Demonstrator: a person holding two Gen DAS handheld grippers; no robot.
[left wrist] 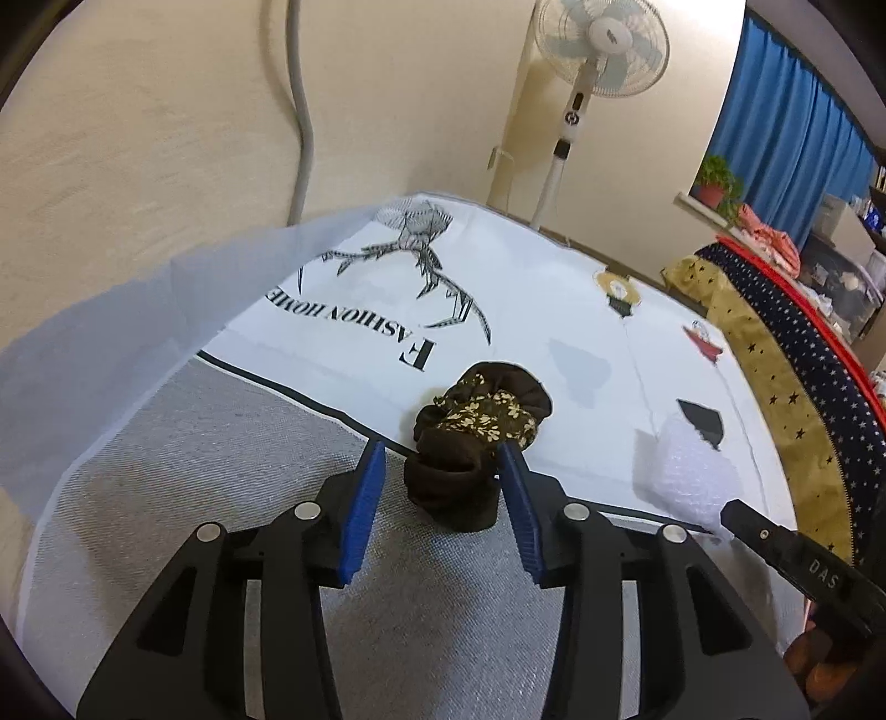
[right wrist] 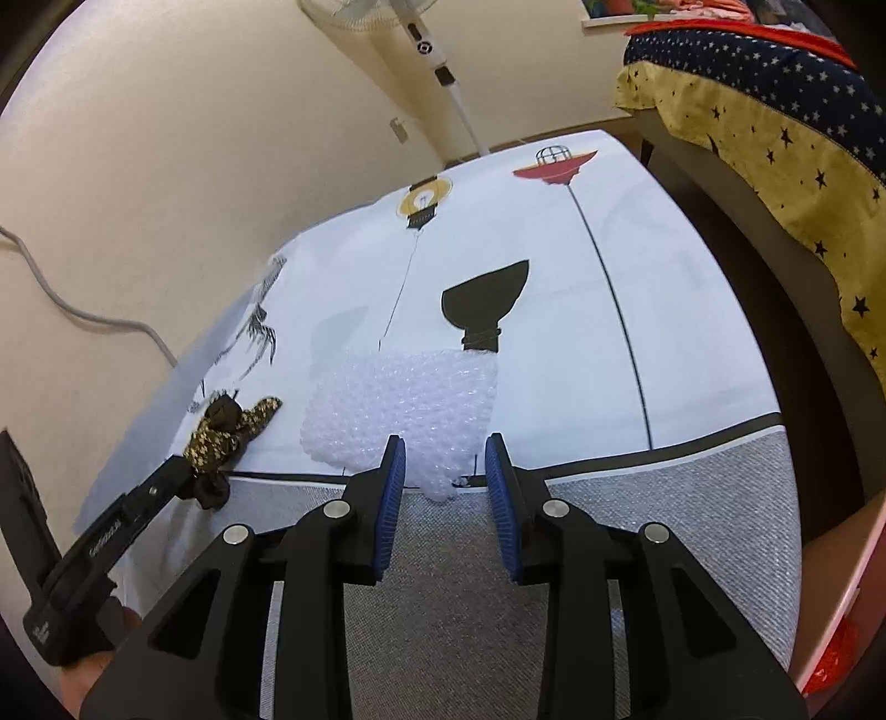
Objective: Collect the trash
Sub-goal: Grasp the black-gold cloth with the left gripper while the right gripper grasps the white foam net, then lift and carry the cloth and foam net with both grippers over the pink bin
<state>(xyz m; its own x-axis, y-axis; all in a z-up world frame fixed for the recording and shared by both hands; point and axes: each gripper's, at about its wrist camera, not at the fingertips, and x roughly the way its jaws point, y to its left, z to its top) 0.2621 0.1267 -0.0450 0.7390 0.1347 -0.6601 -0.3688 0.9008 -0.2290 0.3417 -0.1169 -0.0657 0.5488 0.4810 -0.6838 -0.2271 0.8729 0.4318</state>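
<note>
Wall: we see a cream wall behind the table, with a grey cable hanging down it.
Tablecloth: white printed tablecloth with a grey woven band along the near edge; it carries a deer graphic, "FASHION HOME" lettering and lamp prints.
Bedding: star-print quilt, yellow and navy, sits off the table's right side.
Fan: white pedestal fan stands past the far end of the table, well apart from the work area.
Plant: a small potted plant on the sill by the blue curtain.
Bubble wrap: crumpled clear bubble wrap lies near the table's front edge, partly over the black lamp print; its long axis runs roughly left-right, and a narrow tail points toward us over the grey band.
Fabric bundle: dark brown floral fabric bundle lies to the left of the bubble wrap, straddling the border of white and grey; its long axis runs away from us, floral end farther.
Left gripper: our left gripper is spread wide, fingers on both sides of the bundle's near end; right pad looks to touch it, left pad apart.
Right gripper: our right gripper is spread wide, the wrap's tail between the blue pads, no clear contact.
Obstructions: nothing lies between either gripper and its item.
</note>
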